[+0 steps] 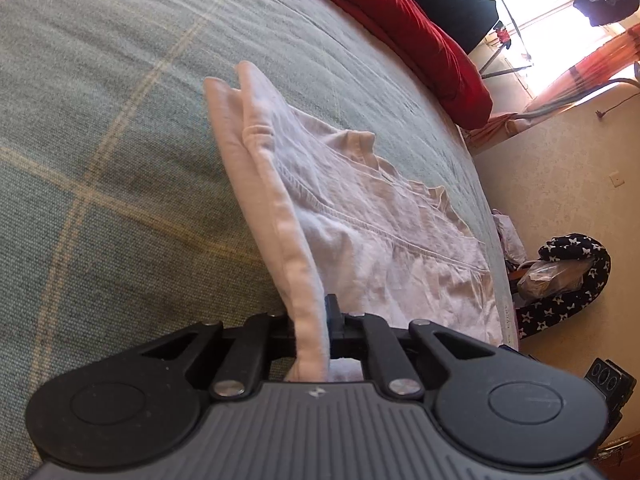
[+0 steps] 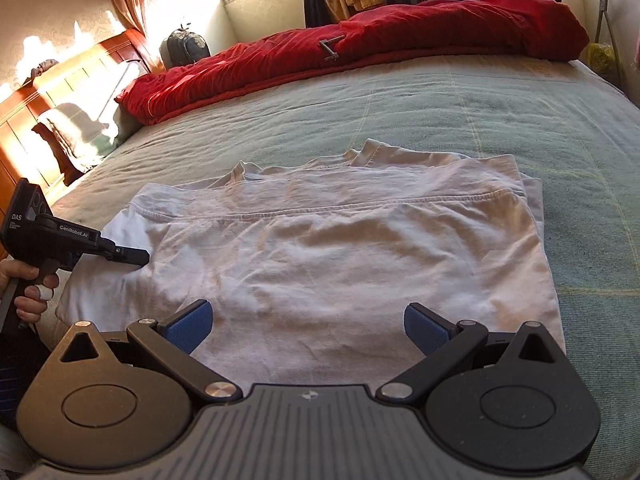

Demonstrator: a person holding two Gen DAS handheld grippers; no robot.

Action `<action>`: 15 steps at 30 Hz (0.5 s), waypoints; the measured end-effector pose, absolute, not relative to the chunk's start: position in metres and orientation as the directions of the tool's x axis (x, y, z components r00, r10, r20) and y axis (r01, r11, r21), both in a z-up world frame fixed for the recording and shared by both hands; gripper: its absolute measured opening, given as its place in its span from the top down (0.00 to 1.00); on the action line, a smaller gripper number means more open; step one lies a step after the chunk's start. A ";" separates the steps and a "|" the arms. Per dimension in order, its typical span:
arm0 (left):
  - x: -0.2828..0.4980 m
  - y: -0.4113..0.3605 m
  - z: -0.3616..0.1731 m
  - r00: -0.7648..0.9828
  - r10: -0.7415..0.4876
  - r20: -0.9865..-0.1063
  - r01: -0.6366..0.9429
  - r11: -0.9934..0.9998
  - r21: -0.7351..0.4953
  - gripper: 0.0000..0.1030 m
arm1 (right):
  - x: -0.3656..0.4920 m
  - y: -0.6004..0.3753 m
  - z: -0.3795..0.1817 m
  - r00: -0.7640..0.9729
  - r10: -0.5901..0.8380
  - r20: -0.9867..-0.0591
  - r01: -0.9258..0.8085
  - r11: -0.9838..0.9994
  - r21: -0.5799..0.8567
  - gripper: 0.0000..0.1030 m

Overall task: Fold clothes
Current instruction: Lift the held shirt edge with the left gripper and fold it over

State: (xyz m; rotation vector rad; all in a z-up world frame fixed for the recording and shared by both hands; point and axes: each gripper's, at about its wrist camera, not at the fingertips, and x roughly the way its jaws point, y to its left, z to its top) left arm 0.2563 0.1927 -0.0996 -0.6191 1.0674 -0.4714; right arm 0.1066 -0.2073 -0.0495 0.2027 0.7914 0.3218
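A white T-shirt (image 2: 340, 248), partly folded, lies flat on the green-grey blanket (image 2: 460, 112). In the left wrist view one edge of the shirt (image 1: 360, 220) rises off the blanket into my left gripper (image 1: 316, 320), which is shut on that fold of cloth. The right wrist view shows the same left gripper (image 2: 142, 258) pinching the shirt's left edge, held by a hand (image 2: 28, 284). My right gripper (image 2: 308, 322) stands open over the shirt's near hem, its blue pads (image 2: 192, 320) wide apart with nothing pressed between them.
A red quilt (image 2: 360, 52) lies bunched along the far side of the bed. A wooden headboard (image 2: 60, 92) stands at the left. In the left wrist view the bed's edge drops to the floor, where a black star-patterned cloth (image 1: 572, 280) lies.
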 end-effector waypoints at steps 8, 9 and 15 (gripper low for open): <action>0.251 0.185 -0.081 0.437 -0.606 -0.664 0.067 0.758 -0.648 0.94 | 0.101 -0.213 -0.048 0.665 0.362 -0.653 -0.222 0.931 0.291 0.00; 0.251 0.184 -0.078 0.440 -0.605 -0.663 0.070 0.760 -0.646 0.94 | 0.100 -0.214 -0.048 0.666 0.361 -0.652 -0.220 0.931 0.291 0.00; 0.249 0.171 -0.055 0.461 -0.599 -0.654 0.103 0.769 -0.631 0.94 | 0.097 -0.221 -0.048 0.673 0.366 -0.642 -0.216 0.928 0.302 0.00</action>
